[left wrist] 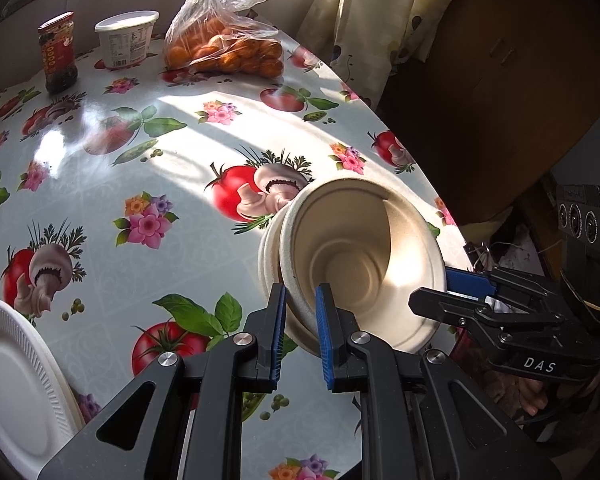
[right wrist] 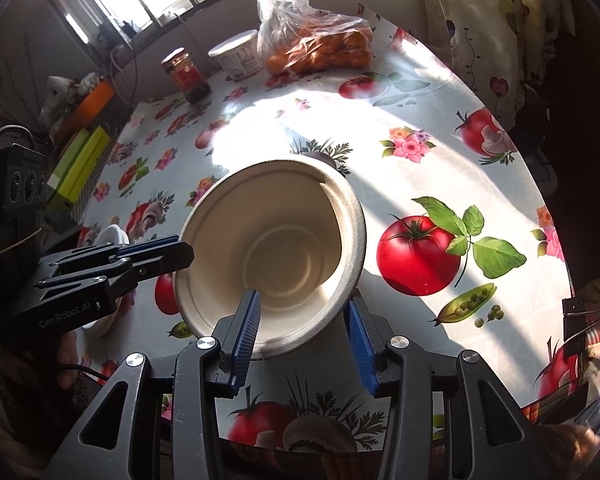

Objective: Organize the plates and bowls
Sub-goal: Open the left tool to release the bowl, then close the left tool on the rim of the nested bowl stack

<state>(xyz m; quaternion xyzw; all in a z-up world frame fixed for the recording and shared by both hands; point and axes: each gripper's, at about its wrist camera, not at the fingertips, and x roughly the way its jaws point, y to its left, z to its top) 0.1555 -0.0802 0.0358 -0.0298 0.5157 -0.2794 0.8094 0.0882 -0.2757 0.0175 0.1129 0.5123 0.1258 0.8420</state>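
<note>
The counter point(left wrist: 100, 168) wears a glossy oilcloth printed with tomatoes, mushrooms, peas and flowers, and a broad patch of sun falls across its middle. At its far edge, well beyond the bowls point(left wrist: 356, 264), stand a dark jar point(left wrist: 58, 52) with a red label, a white tub point(left wrist: 126, 38) beside it, and a clear bag point(left wrist: 224, 40) of small orange fruit next to the tub. A white foam plate point(left wrist: 16, 384) lies flat on the counter, well to the left of the bowls. A curtain point(left wrist: 364, 20) hangs past the counter's far right corner. Between the bowls and those far things the oilcloth lies bare.

The bowls are nested, tipped up on edge so the inner hollow faces the cameras, and are held above the counter near its right edge. The left hand-held gripper point(left wrist: 300, 332) is closed on the near rim: one blue pad sits outside the stack, the other inside the top bowl. In the right wrist view the right hand-held gripper point(right wrist: 304, 332) has its jaws parted around the lower rim of the bowls point(right wrist: 272, 256), left pad inside the hollow, right pad outside and seemingly clear of the wall. From the left wrist view its tips point(left wrist: 452, 292) reach the right side of the rim.

The bowls are pale beige moulded pulp, matte, with a wide rolled rim and stepped rings around a flat bottom. At least two rims show at the stack's left side. Half the hollow is sunlit, half in shadow.
</note>
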